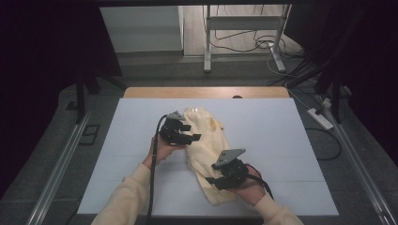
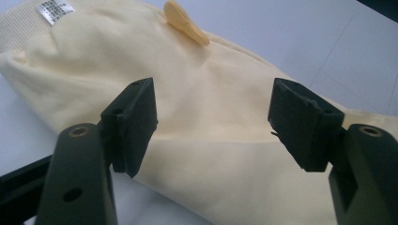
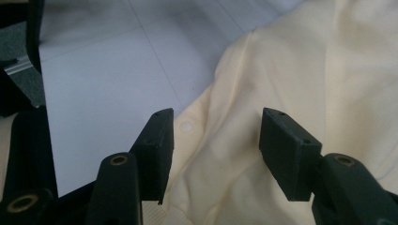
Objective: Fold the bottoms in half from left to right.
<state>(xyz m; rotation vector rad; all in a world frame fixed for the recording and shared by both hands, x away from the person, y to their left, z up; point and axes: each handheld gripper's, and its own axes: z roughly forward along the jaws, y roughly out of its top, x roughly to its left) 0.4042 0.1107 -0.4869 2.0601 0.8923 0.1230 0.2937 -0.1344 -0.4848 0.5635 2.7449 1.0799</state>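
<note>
The counter (image 1: 141, 154) is flat and white, with a strip of brown wood at its far edge. Around it the room is dark, with black curtains at both sides. The floor (image 1: 155, 65) is grey, and a metal rail (image 1: 56, 168) runs along it on the left. Past the counter stand the legs of a metal frame (image 1: 206, 42), with loose cables on the floor by them. On the right lies a white power strip (image 1: 320, 118). A pale yellow cloth (image 1: 206, 140) lies in the middle of the counter. It is long and thin. Its long side runs from the far end, a bit to the left, down to the near end, a bit to the right. The far end has a ribbed band with a small white tag (image 2: 55, 9) on it, seen in the left gripper view. The left tongs (image 1: 190, 132) are at the left edge of the cloth, near its far end, and point right across it. Their jaws stand wide apart over the cloth, and the pads do not press on it. The right tongs (image 1: 212, 179) are at the near end of the cloth and point left. Their jaws are also apart, with cloth under them but nothing pinched. A small round snap (image 3: 186, 126) sits on the cloth by the edge there.
</note>
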